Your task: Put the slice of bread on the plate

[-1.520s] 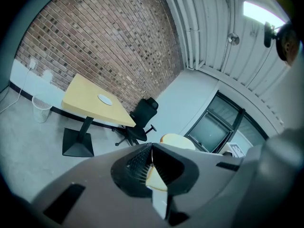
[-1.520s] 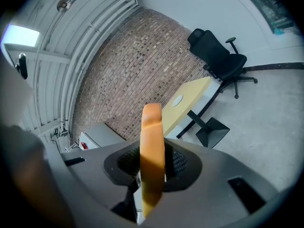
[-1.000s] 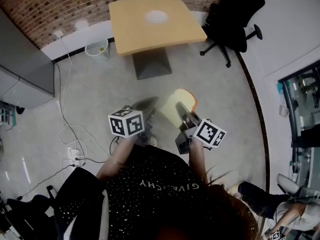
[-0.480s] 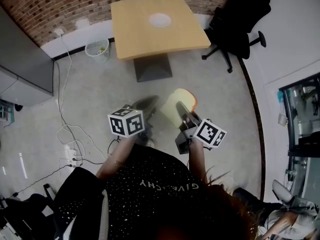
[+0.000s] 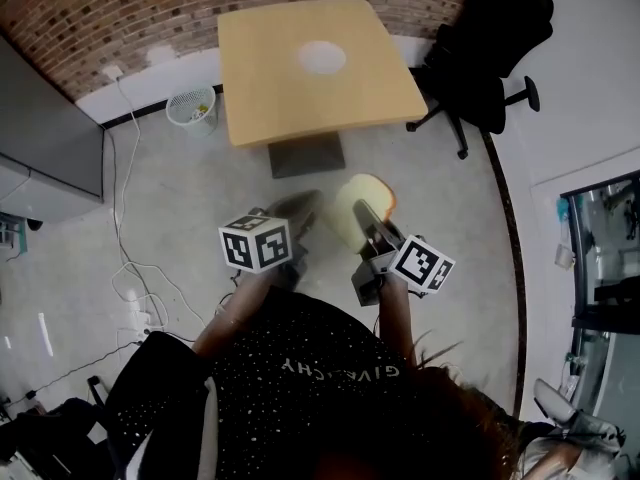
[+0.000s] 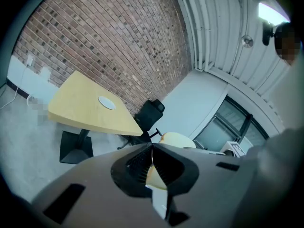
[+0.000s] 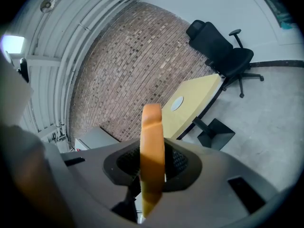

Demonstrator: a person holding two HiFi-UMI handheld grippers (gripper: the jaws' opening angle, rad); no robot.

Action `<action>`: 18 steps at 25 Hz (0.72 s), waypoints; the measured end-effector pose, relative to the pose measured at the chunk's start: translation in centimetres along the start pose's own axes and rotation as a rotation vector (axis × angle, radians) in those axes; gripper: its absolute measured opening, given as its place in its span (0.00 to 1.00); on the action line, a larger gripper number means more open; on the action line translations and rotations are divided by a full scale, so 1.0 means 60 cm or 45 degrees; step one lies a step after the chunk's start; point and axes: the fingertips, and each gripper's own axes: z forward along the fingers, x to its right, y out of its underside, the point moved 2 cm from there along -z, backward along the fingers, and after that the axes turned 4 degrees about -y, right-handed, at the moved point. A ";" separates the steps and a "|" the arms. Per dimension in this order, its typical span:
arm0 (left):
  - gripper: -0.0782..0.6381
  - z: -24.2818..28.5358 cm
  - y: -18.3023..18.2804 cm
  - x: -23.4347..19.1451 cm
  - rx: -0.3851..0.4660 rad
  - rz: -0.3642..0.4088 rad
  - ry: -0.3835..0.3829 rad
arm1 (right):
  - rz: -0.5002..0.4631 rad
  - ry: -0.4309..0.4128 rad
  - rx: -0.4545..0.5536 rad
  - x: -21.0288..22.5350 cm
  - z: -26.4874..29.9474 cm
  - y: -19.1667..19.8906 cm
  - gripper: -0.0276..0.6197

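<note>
A slice of bread point(image 5: 358, 206) with a tan crust stands on edge in the air, and my right gripper point(image 5: 370, 220) is shut on it. In the right gripper view the bread point(image 7: 153, 151) rises edge-on between the dark jaws of that gripper point(image 7: 153, 167). The white plate point(image 5: 321, 57) lies on the light wooden table point(image 5: 270, 78) ahead, well beyond both grippers, and shows as a small disc point(image 7: 176, 103) in that view too. My left gripper point(image 5: 298, 206) hangs beside the bread over the floor. Its jaws point(image 6: 152, 148) are shut with nothing in them.
A black office chair point(image 5: 495, 38) stands right of the table. A mesh waste basket point(image 5: 191, 106) sits by the brick wall point(image 5: 120, 8), with white cables point(image 5: 130, 258) across the floor at left and a grey cabinet point(image 5: 50, 128) beyond them.
The table and plate have come closer and lower in the head view as the person walks toward them. Both grippers keep their pose, and the bread stays held.
</note>
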 end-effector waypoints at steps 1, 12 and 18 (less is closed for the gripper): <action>0.12 0.012 -0.012 -0.005 -0.004 -0.001 0.003 | 0.002 0.002 -0.002 0.003 0.014 -0.011 0.19; 0.12 0.126 -0.138 -0.070 -0.057 -0.002 0.027 | 0.035 0.017 0.020 0.021 0.148 -0.124 0.19; 0.12 0.186 -0.196 -0.106 -0.073 0.003 0.040 | 0.051 0.028 0.039 0.043 0.215 -0.179 0.19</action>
